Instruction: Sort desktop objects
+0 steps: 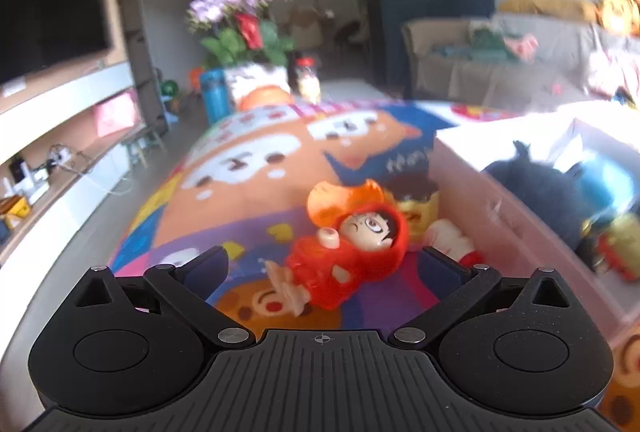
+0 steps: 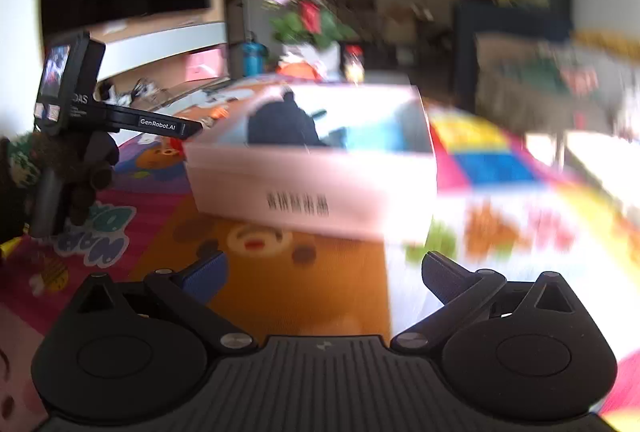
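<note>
While the left hand-held gripper (image 1: pixel 324 264) hangs spread wide and empty over the red-hooded figurine (image 1: pixel 352 252) on the worktop (image 1: pixel 248 167), it should close squarely across the body. At two o'clock sits the pink box (image 1: pixel 500 216); a yellow toy (image 1: pixel 416 216) crowds behind. Ahead of the right hand-held gripper (image 2: pixel 324 268), also spread and empty, is only cloth.

Red figure (image 1: pixel 352 256) between fingers (image 1: pixel 216 264) (untouched)

Daylight floods in from my right, glaring white on the pink box (image 2: pixel 312 187); motion blur smears both views, fisheye bending the edges.
</note>
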The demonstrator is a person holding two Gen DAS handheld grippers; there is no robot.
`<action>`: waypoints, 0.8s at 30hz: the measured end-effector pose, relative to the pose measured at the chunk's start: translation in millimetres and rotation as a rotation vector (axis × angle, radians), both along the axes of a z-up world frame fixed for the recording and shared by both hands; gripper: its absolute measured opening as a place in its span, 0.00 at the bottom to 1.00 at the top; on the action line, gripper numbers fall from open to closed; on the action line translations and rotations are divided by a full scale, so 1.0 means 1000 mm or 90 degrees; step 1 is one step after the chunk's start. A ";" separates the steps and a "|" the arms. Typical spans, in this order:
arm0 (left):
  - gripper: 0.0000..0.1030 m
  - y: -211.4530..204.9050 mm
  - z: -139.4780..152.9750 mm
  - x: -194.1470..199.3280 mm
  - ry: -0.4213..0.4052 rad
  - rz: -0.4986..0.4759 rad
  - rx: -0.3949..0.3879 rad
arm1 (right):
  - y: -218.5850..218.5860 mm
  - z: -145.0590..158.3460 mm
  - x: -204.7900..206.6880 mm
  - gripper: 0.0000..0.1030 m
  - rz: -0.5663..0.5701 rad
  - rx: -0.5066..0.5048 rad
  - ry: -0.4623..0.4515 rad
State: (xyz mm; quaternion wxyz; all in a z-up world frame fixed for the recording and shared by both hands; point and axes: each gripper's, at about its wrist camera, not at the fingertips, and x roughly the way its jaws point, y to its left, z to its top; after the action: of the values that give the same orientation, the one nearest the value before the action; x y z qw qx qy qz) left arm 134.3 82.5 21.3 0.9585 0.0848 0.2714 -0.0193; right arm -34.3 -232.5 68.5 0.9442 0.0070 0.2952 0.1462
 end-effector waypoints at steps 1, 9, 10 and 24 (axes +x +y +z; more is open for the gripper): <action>1.00 -0.002 -0.004 0.007 0.010 -0.008 0.007 | -0.002 0.000 0.002 1.00 -0.014 0.009 0.009; 0.76 -0.010 -0.016 0.014 0.051 -0.019 0.064 | -0.028 -0.010 0.005 1.00 -0.053 0.097 0.043; 0.59 -0.010 -0.014 0.007 0.048 -0.016 0.075 | -0.028 -0.010 0.004 1.00 -0.055 0.098 0.040; 0.46 -0.036 0.006 -0.159 0.087 -0.155 -0.055 | -0.024 -0.006 0.000 1.00 -0.060 0.081 0.017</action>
State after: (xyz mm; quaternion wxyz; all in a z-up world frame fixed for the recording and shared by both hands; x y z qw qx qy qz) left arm -24.7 46.7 27.1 0.9311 0.0742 0.3228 -0.1525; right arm -34.6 -256.5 62.8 0.9437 0.0825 0.2969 0.1201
